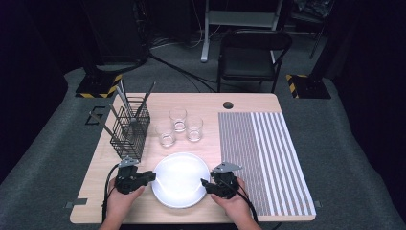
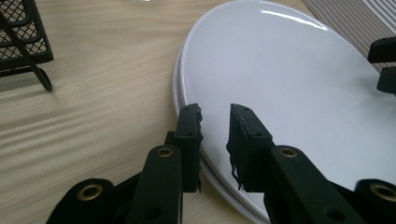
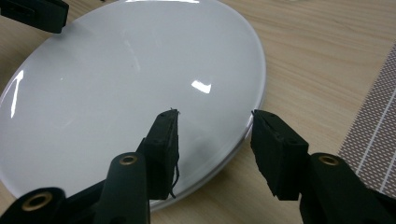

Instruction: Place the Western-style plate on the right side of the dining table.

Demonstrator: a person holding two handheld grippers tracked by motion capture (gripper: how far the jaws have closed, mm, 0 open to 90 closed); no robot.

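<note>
My left gripper (image 1: 149, 177) straddles the plate (image 1: 181, 179) rim at 9 o'clock, jaws apart; my right gripper (image 1: 205, 183) brackets the rim at 3 o'clock, jaws wider apart. The plate lies flat at the desk's (image 1: 249, 213) near edge; there may be a second one under it. Glazed rim could slip if I clamp unevenly, tipping it. Glasses (image 1: 179, 125) at 12 o'clock and rack (image 1: 128, 130) at 10 o'clock crowd any forward lift.

Two stacked white plates (image 2: 280, 84) lie between both pairs of jaws. Beyond them stand three glasses (image 1: 179, 119) and one wire basket (image 1: 130, 129) holding several utensils.
</note>
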